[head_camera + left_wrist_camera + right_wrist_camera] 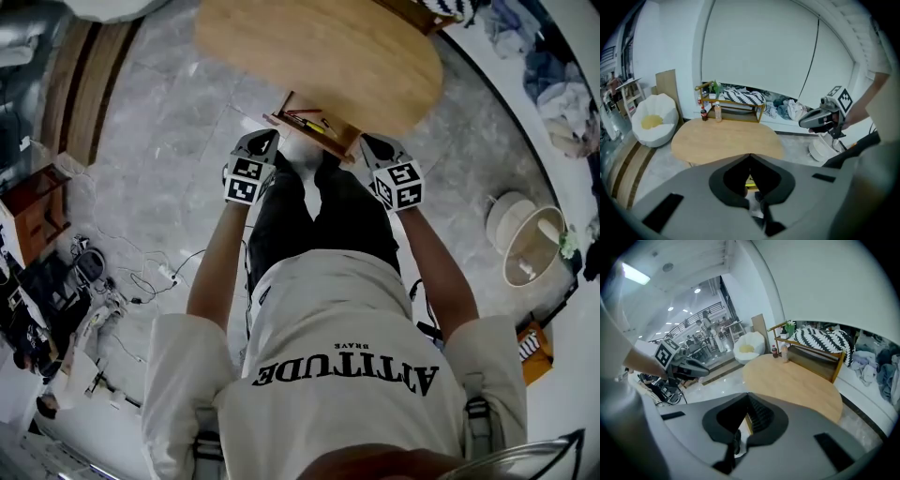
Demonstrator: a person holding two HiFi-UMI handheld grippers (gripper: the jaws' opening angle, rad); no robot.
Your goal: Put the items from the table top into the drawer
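Note:
The oval wooden table (319, 52) has a bare top in all three views. Under its near edge an open drawer (309, 124) sticks out toward me with small items inside, one of them yellow (750, 181). My left gripper (265, 142) hangs above the drawer's left end, jaws shut and empty. My right gripper (375, 146) hangs above its right end, also shut and empty. In the left gripper view the table (726, 140) lies ahead and the right gripper (824, 118) shows at the right. The right gripper view shows the table (792, 380) and the left gripper (683, 366).
Behind the table stands a low wooden shelf (736, 108) with a striped cushion and two bottles (710, 113). A white beanbag (652, 119) sits at the left and a clothes pile (790, 110) at the right. A round white basket (527, 242) and cables (141, 277) lie on the floor.

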